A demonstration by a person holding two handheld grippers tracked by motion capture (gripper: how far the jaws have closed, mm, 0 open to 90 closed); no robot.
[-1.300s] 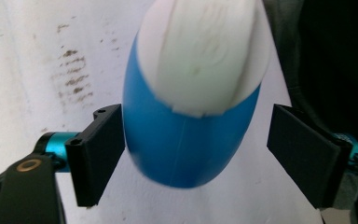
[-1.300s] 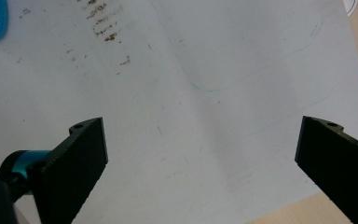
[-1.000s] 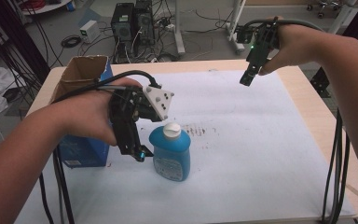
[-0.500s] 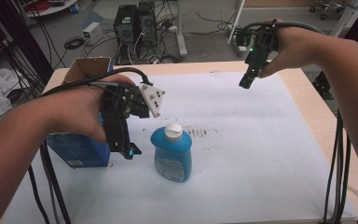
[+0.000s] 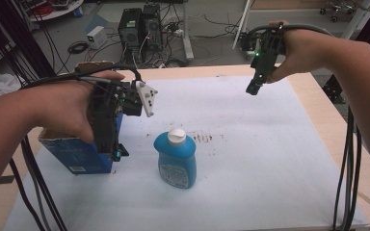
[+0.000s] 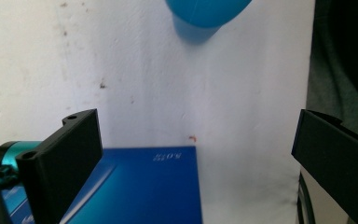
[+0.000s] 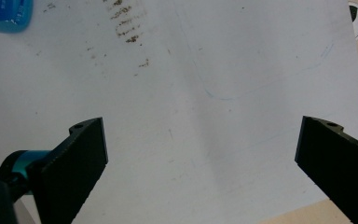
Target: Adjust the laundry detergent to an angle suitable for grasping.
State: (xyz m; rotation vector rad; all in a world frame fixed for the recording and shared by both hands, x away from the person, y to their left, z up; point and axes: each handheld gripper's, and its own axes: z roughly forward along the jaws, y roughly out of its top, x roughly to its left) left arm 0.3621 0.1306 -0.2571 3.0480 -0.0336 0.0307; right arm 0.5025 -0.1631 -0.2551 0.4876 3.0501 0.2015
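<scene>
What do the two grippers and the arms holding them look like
Both grippers are black. The left gripper carries a grey three-cornered plate on top, shows a teal light near its tip, and trails a black cable. The right gripper has a small green light and a grey cable. Their jaws are flat black blocks on teal mounts. The forearms are bare, no sleeves.

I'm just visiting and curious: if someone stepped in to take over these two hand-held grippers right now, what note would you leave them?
Left gripper: jaws open, holding nothing, hanging over the blue box at the table's left edge.
Right gripper: jaws open, empty, held high over the far right of the white sheet.
Blue bottle with white cap: upright mid-sheet, right of the box, touched by neither gripper.
Done: the bottle stands free.
Left: probably a grasp of the box or bottle; nothing is gripped yet.
</scene>
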